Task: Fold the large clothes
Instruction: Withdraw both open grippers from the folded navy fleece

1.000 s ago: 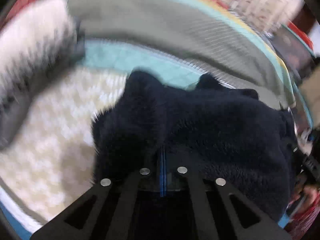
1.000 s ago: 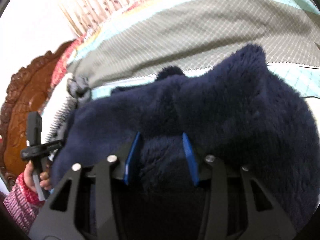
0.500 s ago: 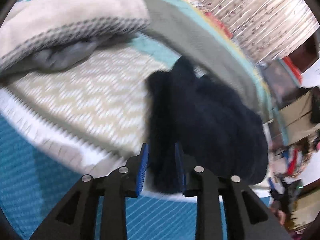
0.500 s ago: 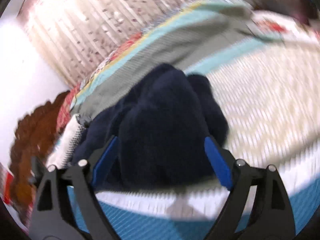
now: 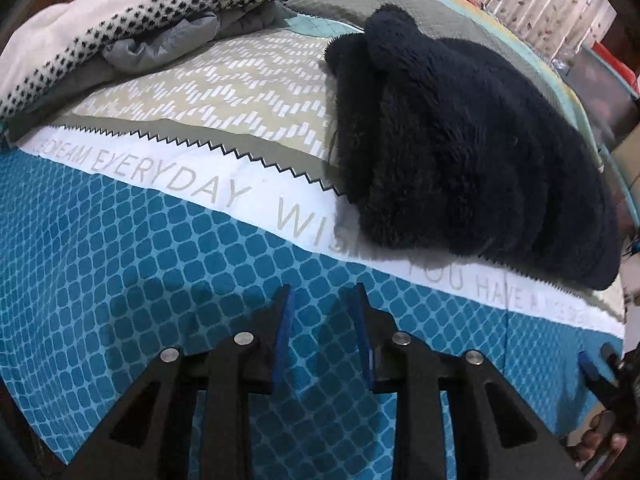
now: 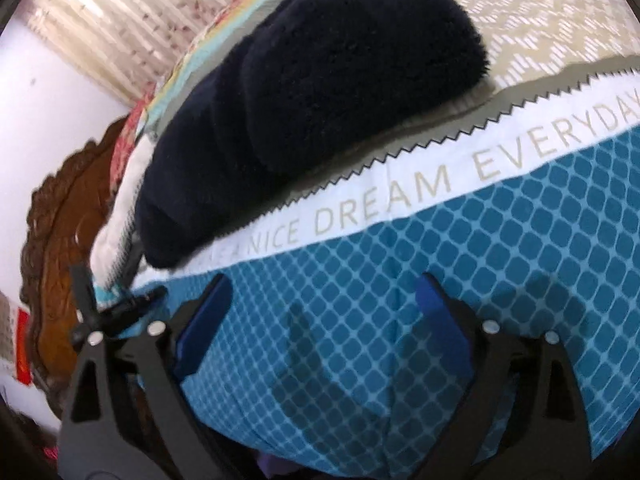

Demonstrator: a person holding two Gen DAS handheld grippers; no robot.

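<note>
A dark navy fleece garment point(image 5: 460, 140) point(image 6: 320, 80) lies as a thick folded bundle on the bed, across the beige zigzag panel and the white lettered band. My left gripper point(image 5: 320, 292) hovers over the blue patterned bedspread point(image 5: 120, 260), short of the bundle, its jaws a narrow gap apart with nothing between them. My right gripper point(image 6: 324, 284) hangs over the same blue cloth point(image 6: 500, 280), also apart from the fleece. Its jaws are opening wide and hold nothing. Each gripper shows at the edge of the other's view: the right gripper point(image 5: 600, 364) and the left gripper point(image 6: 116, 308).
A white black-dotted blanket point(image 5: 140, 12) lies over a grey garment point(image 5: 168, 40) at the far left of the bed. A carved wooden bed end point(image 6: 60, 240) and a pale curtain point(image 6: 120, 20) stand beyond the fleece. A person's hand point(image 5: 600, 444) shows at the lower right.
Both grippers let go of the navy fleece, opened, and drew back toward the near side of the bed. The fleece now rests by itself on the bed.
</note>
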